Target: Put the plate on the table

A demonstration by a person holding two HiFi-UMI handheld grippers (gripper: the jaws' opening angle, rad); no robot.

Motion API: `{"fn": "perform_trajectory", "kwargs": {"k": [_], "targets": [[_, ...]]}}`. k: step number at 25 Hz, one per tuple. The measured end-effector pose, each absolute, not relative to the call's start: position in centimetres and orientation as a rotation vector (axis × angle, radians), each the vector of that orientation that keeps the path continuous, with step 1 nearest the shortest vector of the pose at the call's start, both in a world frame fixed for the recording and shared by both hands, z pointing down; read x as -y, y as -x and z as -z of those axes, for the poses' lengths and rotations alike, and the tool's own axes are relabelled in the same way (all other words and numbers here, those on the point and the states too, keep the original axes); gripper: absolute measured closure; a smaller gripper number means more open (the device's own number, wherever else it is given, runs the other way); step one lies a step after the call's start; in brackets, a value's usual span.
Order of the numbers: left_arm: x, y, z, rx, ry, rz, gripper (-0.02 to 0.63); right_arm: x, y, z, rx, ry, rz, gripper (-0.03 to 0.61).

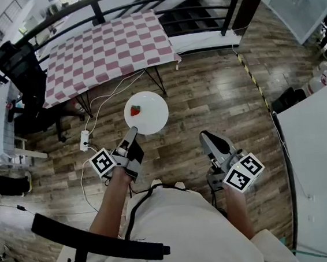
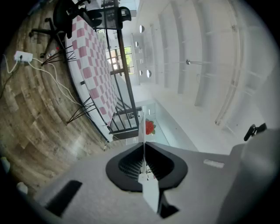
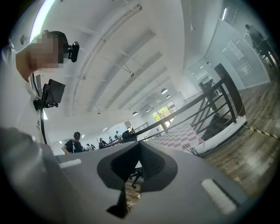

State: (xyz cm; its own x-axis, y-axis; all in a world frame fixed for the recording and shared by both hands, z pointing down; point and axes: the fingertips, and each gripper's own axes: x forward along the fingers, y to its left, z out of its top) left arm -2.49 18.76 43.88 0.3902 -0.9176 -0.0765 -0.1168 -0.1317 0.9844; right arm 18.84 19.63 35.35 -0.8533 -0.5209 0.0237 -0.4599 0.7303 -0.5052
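The left gripper (image 1: 133,132) was clamped on the white plate's (image 1: 150,114) near edge, over the floor (image 1: 212,96), and the checked bench (image 1: 109,52) lay farther off, while the right gripper (image 1: 206,136) was closed, empty.

Black office chair (image 1: 20,70), white power strip (image 1: 85,140)

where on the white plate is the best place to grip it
By the thin rim, edge-on from the person's side, one jaw on each face. The plate is flat and shallow, so only its edge fits between jaws. The left gripper pinches the near rim just so, clear of the strawberry.
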Motion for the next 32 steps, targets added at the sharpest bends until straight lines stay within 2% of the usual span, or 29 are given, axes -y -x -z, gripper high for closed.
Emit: {"fn": "perform_trajectory", "kwargs": {"k": [7,32], "targets": [[-17.8,5.3,-43.2,0.973,-1.568,0.932,0.594,-20.1,-17.0,-35.6,-2.801,0.821,0.770,0.572],[-22.8,7.8,-45.1,0.925,-1.555,0.901,0.594,-25.2,-14.2,-37.3,-2.775,0.924,0.806,0.571]]}}
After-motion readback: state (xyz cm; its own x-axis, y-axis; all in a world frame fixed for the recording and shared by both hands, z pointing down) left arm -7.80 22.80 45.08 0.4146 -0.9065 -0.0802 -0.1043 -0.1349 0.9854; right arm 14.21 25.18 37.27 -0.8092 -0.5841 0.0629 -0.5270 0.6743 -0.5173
